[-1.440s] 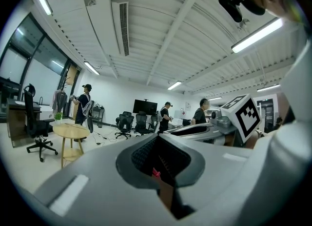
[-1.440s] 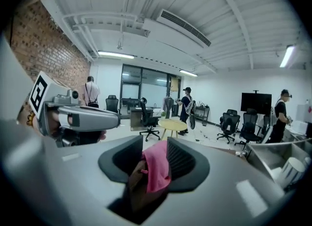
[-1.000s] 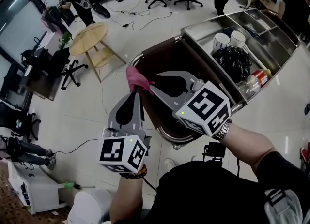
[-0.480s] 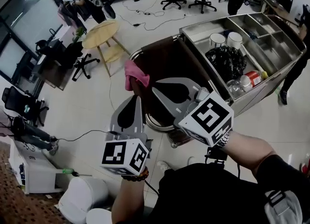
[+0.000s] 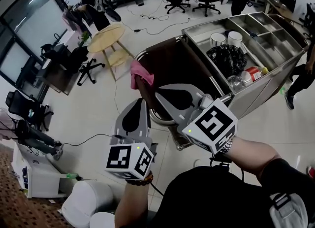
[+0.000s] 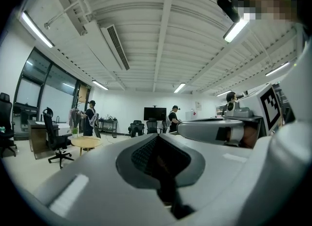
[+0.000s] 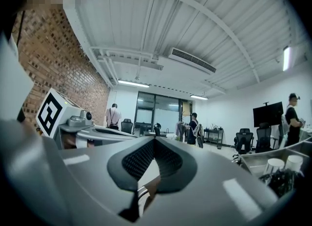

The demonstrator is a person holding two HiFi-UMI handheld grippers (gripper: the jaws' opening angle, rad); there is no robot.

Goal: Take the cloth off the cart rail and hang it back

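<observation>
A pink cloth (image 5: 141,77) hangs over the chrome rail (image 5: 158,119) at the near left corner of the steel cart (image 5: 275,49). My left gripper (image 5: 139,101) is shut and empty, its tips just below the cloth and short of it. Beside it, my right gripper (image 5: 158,90) lies over the cart's brown bag (image 5: 170,59), just right of the cloth; its jaws have just been closing and are shut with nothing between them. In the left gripper view the left gripper (image 6: 156,136) shows its jaws meeting. The right gripper (image 7: 154,139) points level across the room.
The cart's trays hold two white cups (image 5: 216,39), a black bag (image 5: 226,54) and a bottle (image 5: 250,74). A round wooden table (image 5: 109,34) stands beyond the cart, with office chairs (image 5: 83,63) and people (image 5: 93,5) behind it. A white bin (image 5: 88,200) sits by my left side.
Both grippers have drawn back a little from the cloth, which stays on the rail. The head view has swung slightly.
</observation>
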